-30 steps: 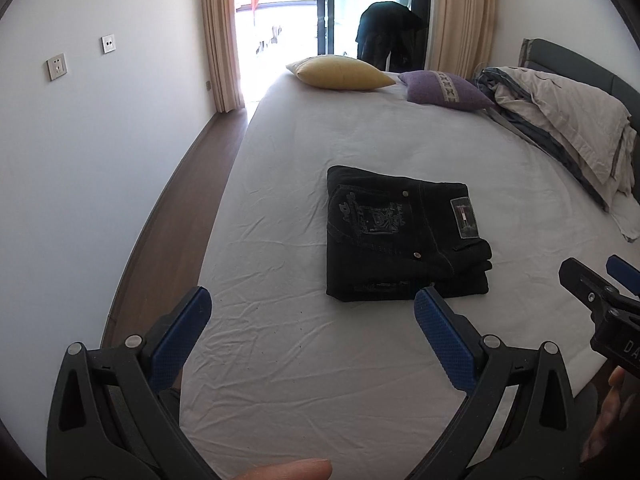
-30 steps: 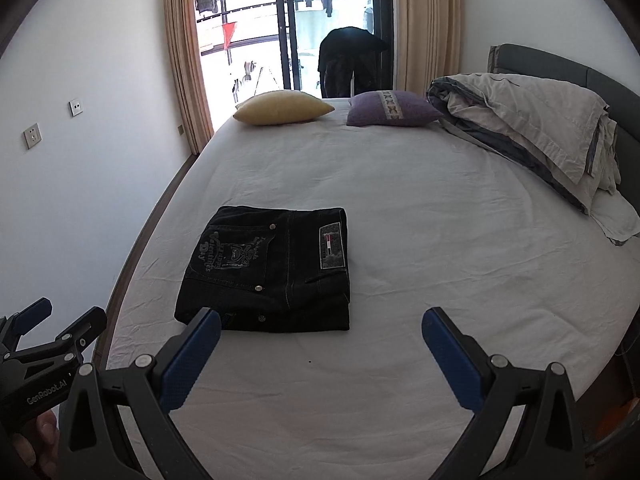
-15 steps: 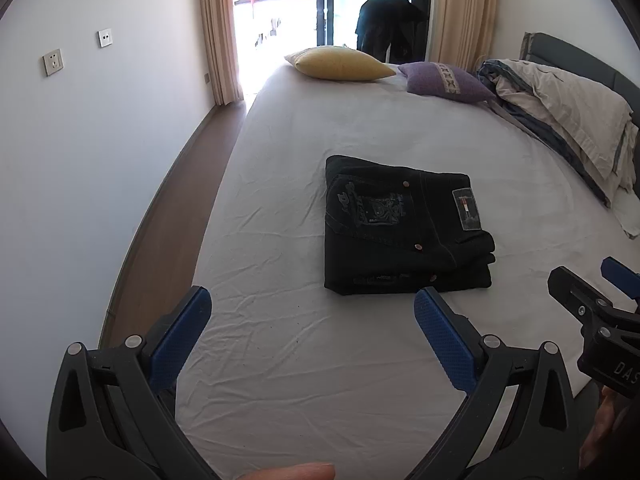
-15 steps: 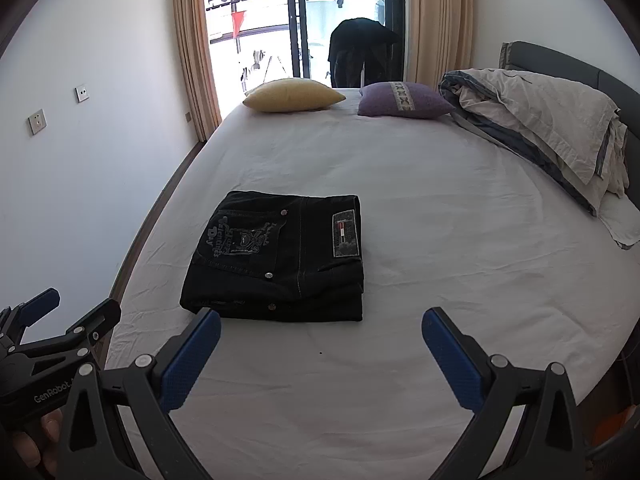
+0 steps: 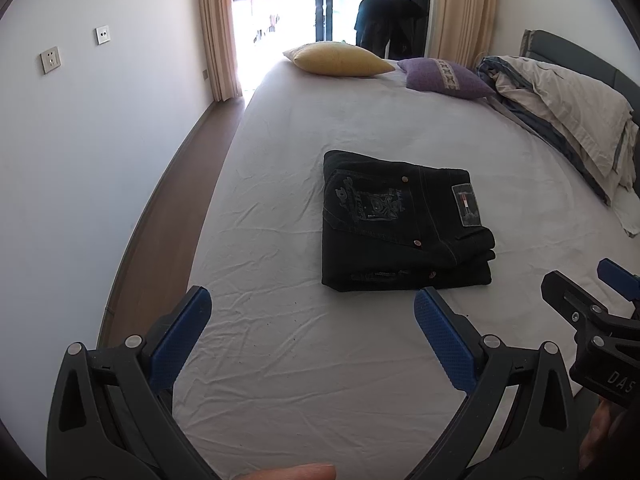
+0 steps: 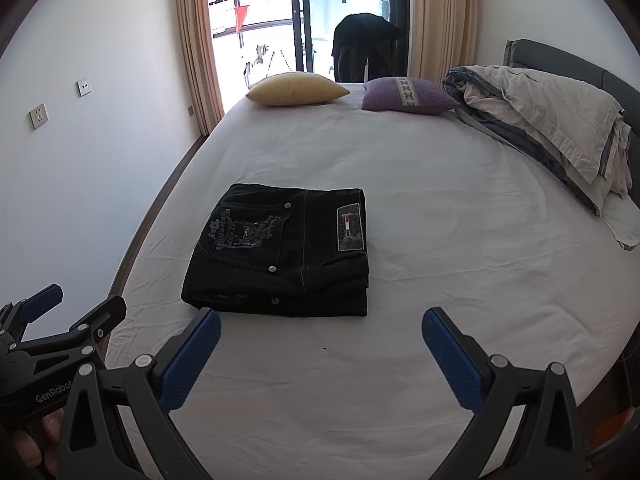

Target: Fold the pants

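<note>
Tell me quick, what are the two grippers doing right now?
Left gripper: open, holding nothing, short of the folded pants.
Right gripper: open, holding nothing, over the bed.

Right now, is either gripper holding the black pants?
No, both the left gripper and the right gripper hang open and empty above the bed sheet, short of the folded pants.
</note>
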Demonstrator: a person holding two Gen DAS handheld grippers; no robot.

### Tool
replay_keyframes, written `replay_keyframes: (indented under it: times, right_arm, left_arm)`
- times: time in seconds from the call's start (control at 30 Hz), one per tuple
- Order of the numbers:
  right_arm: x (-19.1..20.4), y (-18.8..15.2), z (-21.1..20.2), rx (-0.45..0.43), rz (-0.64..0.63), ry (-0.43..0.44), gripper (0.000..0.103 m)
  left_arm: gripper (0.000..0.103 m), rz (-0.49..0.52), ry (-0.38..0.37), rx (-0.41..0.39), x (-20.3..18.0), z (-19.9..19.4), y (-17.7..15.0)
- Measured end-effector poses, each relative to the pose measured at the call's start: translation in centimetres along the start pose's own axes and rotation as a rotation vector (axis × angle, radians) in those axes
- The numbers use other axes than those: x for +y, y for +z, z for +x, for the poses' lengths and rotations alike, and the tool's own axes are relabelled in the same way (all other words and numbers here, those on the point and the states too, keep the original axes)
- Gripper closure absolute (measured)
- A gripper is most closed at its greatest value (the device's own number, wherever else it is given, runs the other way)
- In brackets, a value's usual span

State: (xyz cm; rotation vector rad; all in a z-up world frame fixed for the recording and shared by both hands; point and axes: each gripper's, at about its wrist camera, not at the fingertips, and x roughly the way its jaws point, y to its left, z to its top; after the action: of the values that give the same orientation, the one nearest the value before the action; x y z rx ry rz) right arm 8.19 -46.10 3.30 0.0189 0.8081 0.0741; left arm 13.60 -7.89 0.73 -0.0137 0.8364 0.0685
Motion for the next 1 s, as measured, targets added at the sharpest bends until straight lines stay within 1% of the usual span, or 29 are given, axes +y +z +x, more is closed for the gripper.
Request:
replay_keyframes:
  times: [1.0]
  right_arm:
    - [0.37,-0.75,0.49,0.02,0.008,0.013,0.0]
  left_arm:
    - [0.0,-0.003,-0.007,0.021,-0.15,0.51,-0.75]
